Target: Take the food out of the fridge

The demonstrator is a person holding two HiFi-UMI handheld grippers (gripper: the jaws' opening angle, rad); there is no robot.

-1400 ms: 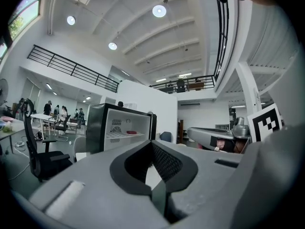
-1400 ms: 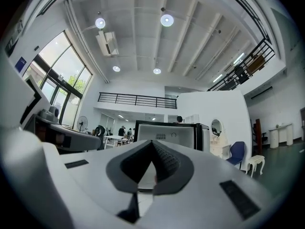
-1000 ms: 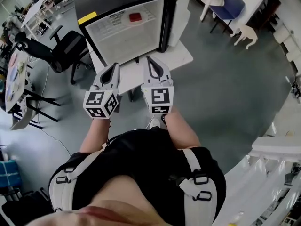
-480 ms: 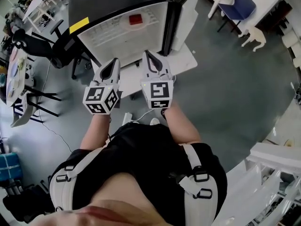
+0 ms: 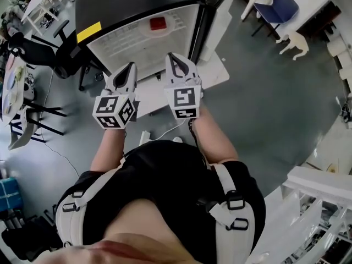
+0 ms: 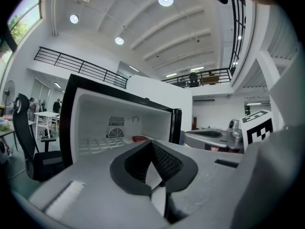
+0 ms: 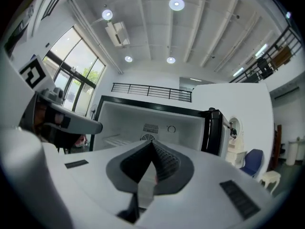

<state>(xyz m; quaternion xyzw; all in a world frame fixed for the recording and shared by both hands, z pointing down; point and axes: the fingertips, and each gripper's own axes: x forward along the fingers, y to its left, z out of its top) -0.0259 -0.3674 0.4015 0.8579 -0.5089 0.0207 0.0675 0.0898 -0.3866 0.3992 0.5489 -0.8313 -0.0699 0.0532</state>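
Observation:
A small fridge (image 5: 135, 1) stands open in front of me, its door (image 5: 215, 16) swung to the right. A red food item (image 5: 158, 22) lies on the white wire shelf inside, and it also shows as the red item (image 6: 139, 138) in the left gripper view. My left gripper (image 5: 130, 67) and right gripper (image 5: 171, 57) are held side by side just short of the fridge opening, both shut and empty. In the left gripper view the gripper (image 6: 151, 142) points at the fridge interior (image 6: 95, 118). The right gripper (image 7: 152, 143) faces the same cavity (image 7: 143, 118).
The fridge rests on a low white platform (image 5: 159, 89). A black office chair (image 5: 63, 51) stands to its left, a blue chair (image 5: 279, 7) and white furniture at the far right. A white cable (image 5: 162, 132) lies on the grey floor near my feet.
I have come closer to the fridge, and both grippers have moved forward toward its opening. They stayed shut and empty.

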